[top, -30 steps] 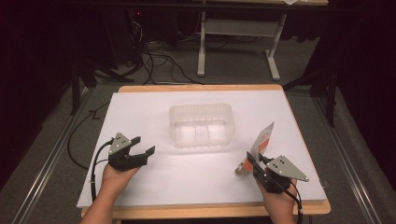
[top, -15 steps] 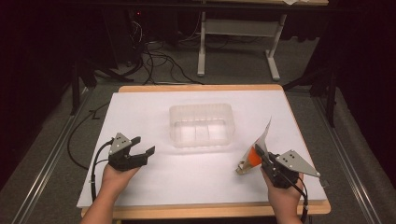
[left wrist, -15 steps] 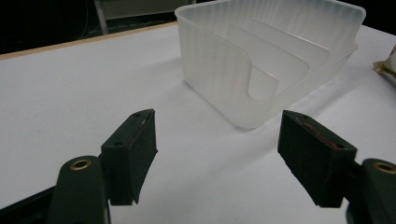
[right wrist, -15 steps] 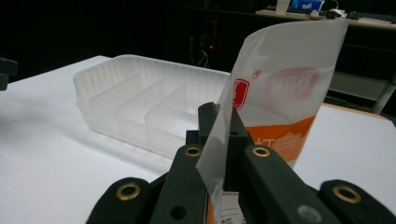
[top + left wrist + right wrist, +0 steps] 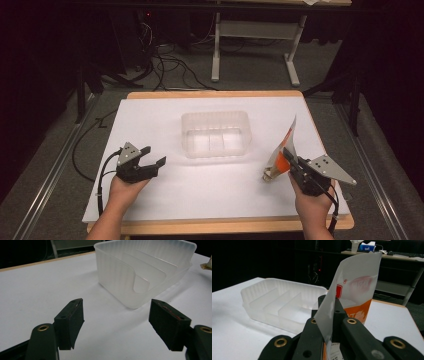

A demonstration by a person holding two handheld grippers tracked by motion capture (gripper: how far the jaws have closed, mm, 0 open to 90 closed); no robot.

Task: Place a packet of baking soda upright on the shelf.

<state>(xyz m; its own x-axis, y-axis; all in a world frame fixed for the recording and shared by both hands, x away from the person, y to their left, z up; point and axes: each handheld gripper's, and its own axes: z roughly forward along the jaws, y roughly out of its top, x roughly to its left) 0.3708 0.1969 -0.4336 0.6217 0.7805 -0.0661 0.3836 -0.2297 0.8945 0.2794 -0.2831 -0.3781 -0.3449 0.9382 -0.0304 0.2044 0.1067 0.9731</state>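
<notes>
Right gripper view shows the white and orange pouch point(image 5: 352, 290) from close: it has a small red badge and pale red printing on the white upper part, and white characters on the orange band below, but I cannot read any of this writing. A small white label with fine print sits at its lower edge, also too small to read. The pouch is flat, thin and a little glossy, and it stands upright, pinched by its near edge between the black jaws of the right gripper point(image 5: 290, 162), which are closed on it. In the high view the pouch is at the right side of the table, near the person, and its lower end hangs just above the surface.

The left gripper point(image 5: 150, 160) is at the near left, its jaws wide apart with nothing between them, pointing towards the clear plastic bin point(image 5: 216, 134). This bin has ribbed walls and inner dividers, and it stands in the middle of the table, well apart from both grippers.

The table point(image 5: 150, 115) has a white top with a wooden edge. The room around is dark, with grey floor, black cables point(image 5: 170, 75) and a grey desk frame point(image 5: 255, 35) at the far side.
</notes>
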